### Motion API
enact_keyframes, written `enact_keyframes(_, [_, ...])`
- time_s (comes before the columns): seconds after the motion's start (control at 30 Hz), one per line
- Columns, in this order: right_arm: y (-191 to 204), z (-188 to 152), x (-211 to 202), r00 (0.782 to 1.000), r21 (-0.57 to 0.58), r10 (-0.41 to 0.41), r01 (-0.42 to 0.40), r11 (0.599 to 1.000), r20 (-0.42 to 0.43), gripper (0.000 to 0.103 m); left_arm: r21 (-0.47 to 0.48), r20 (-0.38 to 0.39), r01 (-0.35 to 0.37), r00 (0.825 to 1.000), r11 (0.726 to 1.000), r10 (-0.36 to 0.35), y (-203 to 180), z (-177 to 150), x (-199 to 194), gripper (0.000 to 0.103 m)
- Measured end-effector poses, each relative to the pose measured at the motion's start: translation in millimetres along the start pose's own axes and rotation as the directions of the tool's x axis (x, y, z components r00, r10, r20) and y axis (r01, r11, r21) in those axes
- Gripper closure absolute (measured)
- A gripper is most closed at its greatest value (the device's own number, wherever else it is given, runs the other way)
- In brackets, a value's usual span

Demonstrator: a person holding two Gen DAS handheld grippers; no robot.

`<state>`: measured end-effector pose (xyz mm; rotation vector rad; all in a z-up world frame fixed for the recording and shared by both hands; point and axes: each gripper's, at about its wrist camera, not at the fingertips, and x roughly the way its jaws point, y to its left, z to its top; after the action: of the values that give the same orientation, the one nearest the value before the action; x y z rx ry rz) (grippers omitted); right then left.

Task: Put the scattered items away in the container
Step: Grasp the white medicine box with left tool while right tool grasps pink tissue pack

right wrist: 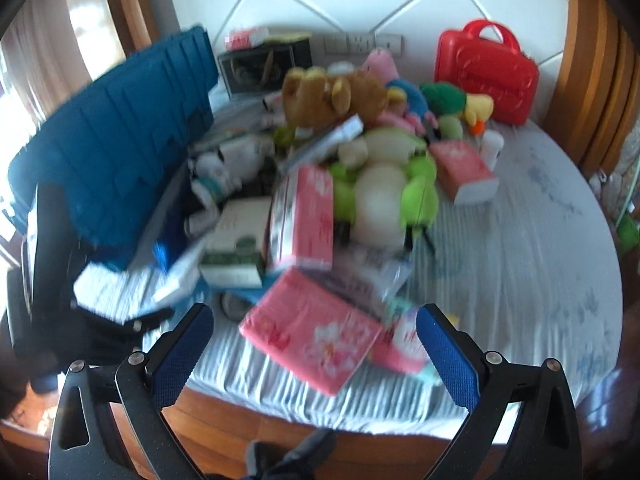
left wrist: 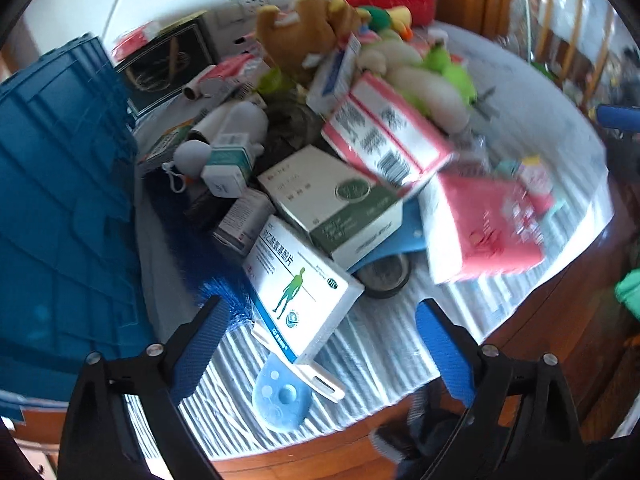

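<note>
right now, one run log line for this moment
left gripper open over white box | right gripper open over pink pack | blue bin left

Daylight fills both my views, bright and a little washed out. In my right view the window [right wrist: 24,60] at the left edge glares white. Motion blur smears nearly everything there; the pink pack [right wrist: 312,340] is soft. My left view is sharper near the white box [left wrist: 300,292] and smeared toward the right. Fisheye bends the edges, and the corners go black.
</note>
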<state>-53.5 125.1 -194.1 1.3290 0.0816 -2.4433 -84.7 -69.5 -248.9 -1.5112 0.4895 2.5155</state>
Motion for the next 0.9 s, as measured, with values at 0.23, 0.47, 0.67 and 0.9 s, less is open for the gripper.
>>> enact_keyframes(0.23, [16.9,-59.6,40.7,0.996,0.032,-0.077,0.078,0.996,-0.041,0.000,0.066,0.026,-0.021,0.999,0.998,0.020,0.7,-14.5,48.2,0.032])
enact_keyframes(0.47, [35.4,-63.6,80.8,0.990,-0.166,-0.138,0.134,0.977,-0.011,0.000,0.010,0.107,0.002,0.994,1.000,-0.003,18.1,-16.4,35.8,0.064])
enact_keyframes(0.67, [50.1,-49.5,116.4,0.979,-0.387,-0.202,0.181,0.904,-0.015,0.000,-0.127,0.190,0.004,0.981,0.992,0.021,39.8,-8.7,6.5,0.084])
enact_keyframes(0.9, [61.7,-41.0,143.9,0.976,-0.527,-0.214,0.168,0.833,-0.027,0.000,-0.223,0.205,0.020,0.978,0.975,0.027,57.7,-18.3,-7.0,0.087])
